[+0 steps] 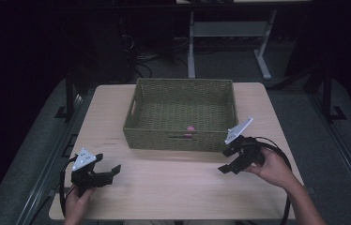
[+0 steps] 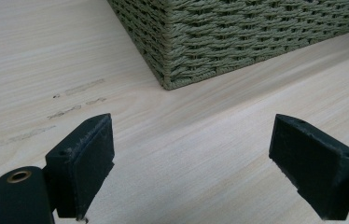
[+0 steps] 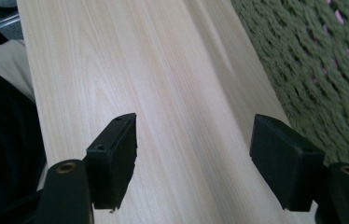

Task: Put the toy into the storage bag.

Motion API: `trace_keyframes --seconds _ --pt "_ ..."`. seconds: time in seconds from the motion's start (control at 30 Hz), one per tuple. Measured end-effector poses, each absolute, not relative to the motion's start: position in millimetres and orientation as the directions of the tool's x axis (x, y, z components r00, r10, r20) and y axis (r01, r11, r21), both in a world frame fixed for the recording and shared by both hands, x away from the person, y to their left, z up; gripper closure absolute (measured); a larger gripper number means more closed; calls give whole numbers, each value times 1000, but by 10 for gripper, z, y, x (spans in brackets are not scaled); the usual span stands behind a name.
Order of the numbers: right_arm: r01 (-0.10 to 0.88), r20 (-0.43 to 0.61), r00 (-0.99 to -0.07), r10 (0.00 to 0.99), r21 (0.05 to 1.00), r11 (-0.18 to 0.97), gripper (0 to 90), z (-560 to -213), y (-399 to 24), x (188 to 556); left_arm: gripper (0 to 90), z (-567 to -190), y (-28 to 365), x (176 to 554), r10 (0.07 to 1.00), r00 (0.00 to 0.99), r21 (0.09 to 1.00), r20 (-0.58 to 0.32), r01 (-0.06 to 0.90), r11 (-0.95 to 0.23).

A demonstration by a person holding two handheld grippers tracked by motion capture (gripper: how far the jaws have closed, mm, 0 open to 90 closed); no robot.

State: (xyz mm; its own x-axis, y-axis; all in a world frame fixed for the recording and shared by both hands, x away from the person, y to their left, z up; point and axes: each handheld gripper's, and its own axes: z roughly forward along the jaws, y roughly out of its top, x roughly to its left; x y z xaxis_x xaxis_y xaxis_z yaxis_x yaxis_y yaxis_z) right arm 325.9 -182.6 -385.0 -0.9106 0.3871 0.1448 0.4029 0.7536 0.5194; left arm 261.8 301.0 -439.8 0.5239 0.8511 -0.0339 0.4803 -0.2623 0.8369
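- Dark floor and the legs of another table lie beyond a pale wooden table (image 1: 178, 187), whose near half is bare apart from some faint scuff marks (image 2: 51, 112) toward its left.
- On the far middle of the table stands a green woven basket (image 1: 180, 140). A small pink object (image 1: 191, 128) lies inside it, close to the near wall and a little right of centre; pink also glints through the weave in the right gripper view.
- At the near left the left gripper (image 1: 110, 172) is held low over the table, its jaws spread wide with nothing between them. In its own view the basket's near left corner (image 2: 165, 70) lies ahead, apart from the jaws.
- Just off the basket's near right corner is the right gripper (image 1: 226, 161), near the wall but not touching it. Its jaws are likewise wide apart and empty, with bare wood between them.
- The step in hand looks like work on the pink object, and the right gripper seems the better placed for it.
- To do it well, lift that gripper clear of the rim before moving over the basket, since the near wall stands between jaws and object.
- Come down with the jaws wide, one on each side of the object; it sits so near the wall that one jaw could catch the weave.
- Close gently: the object is small and could skid or slip out.
- The left gripper could steady the basket at its near left corner if it starts to slide.
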Motion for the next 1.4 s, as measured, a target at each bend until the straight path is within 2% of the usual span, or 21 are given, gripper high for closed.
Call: trace_keyframes --seconds 1.4 --pt "548 195 -820 538 539 640 305 -4343 -2539 2972 134 -4401 2982 2612 850 527 838 -27 476 -268"
